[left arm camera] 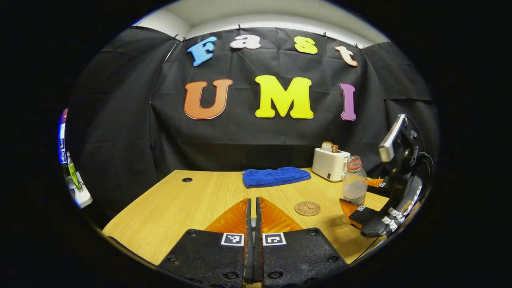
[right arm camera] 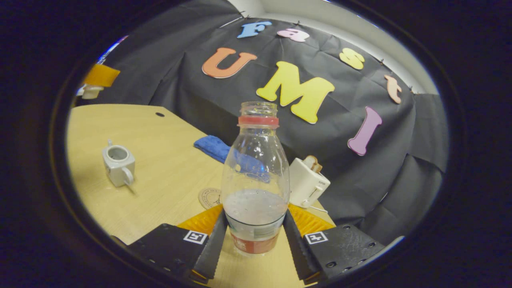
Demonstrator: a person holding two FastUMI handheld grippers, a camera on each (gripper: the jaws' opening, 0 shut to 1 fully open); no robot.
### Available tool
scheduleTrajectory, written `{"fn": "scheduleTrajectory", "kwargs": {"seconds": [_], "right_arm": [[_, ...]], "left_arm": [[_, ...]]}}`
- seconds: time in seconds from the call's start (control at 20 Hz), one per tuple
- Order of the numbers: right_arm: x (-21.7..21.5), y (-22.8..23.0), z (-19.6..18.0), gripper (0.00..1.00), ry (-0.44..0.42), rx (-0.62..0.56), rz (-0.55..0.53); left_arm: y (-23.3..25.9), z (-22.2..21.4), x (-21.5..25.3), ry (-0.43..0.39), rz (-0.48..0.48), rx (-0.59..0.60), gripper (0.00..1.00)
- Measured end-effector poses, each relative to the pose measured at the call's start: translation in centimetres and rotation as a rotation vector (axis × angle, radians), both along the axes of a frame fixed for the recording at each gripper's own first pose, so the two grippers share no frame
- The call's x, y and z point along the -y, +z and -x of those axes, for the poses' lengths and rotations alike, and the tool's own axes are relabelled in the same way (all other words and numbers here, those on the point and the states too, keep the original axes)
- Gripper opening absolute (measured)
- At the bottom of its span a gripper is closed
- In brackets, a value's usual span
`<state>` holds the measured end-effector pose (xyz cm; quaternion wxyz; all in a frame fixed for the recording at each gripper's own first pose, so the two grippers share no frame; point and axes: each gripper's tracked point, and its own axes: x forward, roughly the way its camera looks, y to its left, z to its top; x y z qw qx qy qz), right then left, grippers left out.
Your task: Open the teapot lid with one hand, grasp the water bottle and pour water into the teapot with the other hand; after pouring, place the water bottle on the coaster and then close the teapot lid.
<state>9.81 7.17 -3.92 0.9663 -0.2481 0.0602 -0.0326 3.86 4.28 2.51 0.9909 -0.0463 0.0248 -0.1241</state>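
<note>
Bottle gripped upright on the light wooden table (right arm camera: 160, 160).

The clear plastic water bottle (right arm camera: 256, 176), capless and partly filled, stands pinched between both fingers of the right gripper (right arm camera: 255, 240), beside the round cork coaster (left arm camera: 307, 208). The small white lidless teapot (right arm camera: 118, 164) sits well apart. The left gripper (left arm camera: 253, 224) has fingers pressed together, empty.

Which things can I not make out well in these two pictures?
- Right gripper view: the coaster is mostly hidden behind the water bottle.
- Right gripper view: the teapot is too small to see its inside.
- Left gripper view: the shut left tool may pinch something, but its fingers hide that.
</note>
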Motion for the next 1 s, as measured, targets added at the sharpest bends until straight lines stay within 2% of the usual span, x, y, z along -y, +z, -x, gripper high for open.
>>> {"fn": "scheduleTrajectory", "kwargs": {"seconds": [0.3, 0.5, 0.55, 0.6, 0.65, 0.7, 0.75, 0.85, 0.9, 0.95, 1.0], "right_arm": [[-2.7, -1.8, -0.9, 0.75, -0.006, -0.055, 0.191], [-4.1, -2.4, -0.9, 0.74, 0.004, -0.057, 0.364], [-4.3, -2.7, -0.8, 0.73, 0.011, -0.062, 0.405], [-4.6, -2.9, -0.9, 0.74, 0.018, -0.070, 0.443], [-4.8, -2.9, -1.0, 0.74, 0.023, -0.075, 0.479], [-4.9, -2.9, -1.1, 0.73, 0.021, -0.075, 0.516], [-5.2, -2.9, -1.0, 0.73, 0.018, -0.070, 0.557], [-5.4, -2.9, -0.8, 0.75, 0.015, -0.055, 0.615], [-5.5, -2.7, -0.8, 0.74, 0.013, -0.047, 0.641], [-5.6, -2.5, -0.8, 0.74, 0.012, -0.039, 0.670], [-5.9, -2.3, -0.8, 0.74, 0.012, -0.034, 0.698]], "left_arm": [[0.8, 0.4, -2.3, 0.036, -0.026, 0.022, 0.03], [0.7, 0.5, -3.9, 0.046, -0.020, 0.013, 0.02], [0.8, 0.6, -4.2, 0.050, -0.019, 0.015, 0.07], [0.9, 0.6, -4.4, 0.049, -0.017, 0.015, 0.07], [1.0, 0.7, -4.6, 0.047, -0.013, 0.017, 0.02], [1.0, 0.7, -4.6, 0.043, -0.013, 0.019, 0.07], [1.1, 0.8, -4.7, 0.041, -0.015, 0.022, 0.02], [1.0, 0.9, -5.0, 0.045, -0.023, 0.023, 0.02], [1.0, 0.9, -5.0, 0.044, -0.027, 0.024, 0.07], [1.0, 0.9, -5.0, 0.043, -0.029, 0.022, 0.02], [1.1, 0.9, -5.1, 0.047, -0.030, 0.023, 0.02]]}}
